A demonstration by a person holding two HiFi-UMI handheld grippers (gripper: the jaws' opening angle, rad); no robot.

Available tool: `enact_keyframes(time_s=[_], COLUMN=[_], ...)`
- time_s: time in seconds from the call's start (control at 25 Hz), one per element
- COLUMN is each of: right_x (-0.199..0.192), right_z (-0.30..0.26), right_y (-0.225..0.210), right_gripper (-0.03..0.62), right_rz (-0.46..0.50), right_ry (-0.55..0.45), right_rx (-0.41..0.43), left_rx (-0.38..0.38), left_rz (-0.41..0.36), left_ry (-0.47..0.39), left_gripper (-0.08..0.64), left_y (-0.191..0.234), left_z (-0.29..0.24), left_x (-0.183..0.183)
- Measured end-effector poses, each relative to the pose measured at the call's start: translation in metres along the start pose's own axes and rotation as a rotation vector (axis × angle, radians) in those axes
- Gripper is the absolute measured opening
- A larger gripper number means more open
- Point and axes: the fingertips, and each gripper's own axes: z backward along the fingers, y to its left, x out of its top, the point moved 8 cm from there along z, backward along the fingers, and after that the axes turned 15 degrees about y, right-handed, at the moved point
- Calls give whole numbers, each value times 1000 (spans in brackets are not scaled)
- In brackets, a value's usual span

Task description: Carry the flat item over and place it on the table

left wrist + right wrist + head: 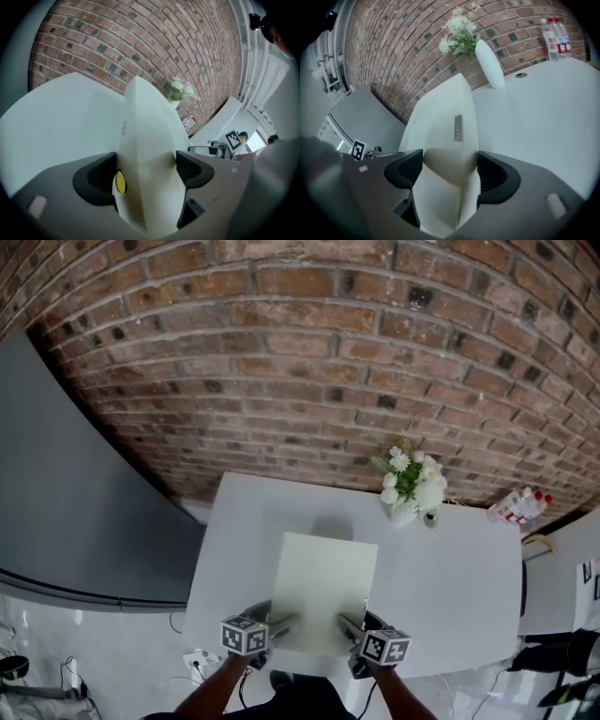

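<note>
A flat pale cream board (323,589) lies over the near middle of the white table (450,587). My left gripper (277,626) is shut on the board's near left corner, my right gripper (349,625) on its near right corner. In the left gripper view the board (145,140) runs forward from between the dark pads (192,169), with a yellow dot beside it. The right gripper view shows the board (447,126) pinched between both pads (405,171), a small grey label on its edge. Whether the board rests on the table or hangs just above it, I cannot tell.
A white vase of white flowers (407,487) stands at the table's far edge, with a small round object (429,517) beside it. Bottles (517,506) sit at the far right corner. A brick wall (309,362) lies behind, a grey panel (66,512) at left.
</note>
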Motion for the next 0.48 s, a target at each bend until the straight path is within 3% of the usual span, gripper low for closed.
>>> enact_keyframes(time_s=[0.48], right_x=[12], right_z=[-22], right_y=[-25], right_gripper=[356], right_rz=[-88], right_ry=[15], right_rx=[-23], left_rx=[30], left_rz=[134], left_ry=[39], left_gripper=[402], left_y=[14], left_z=[-27], left_x=[6])
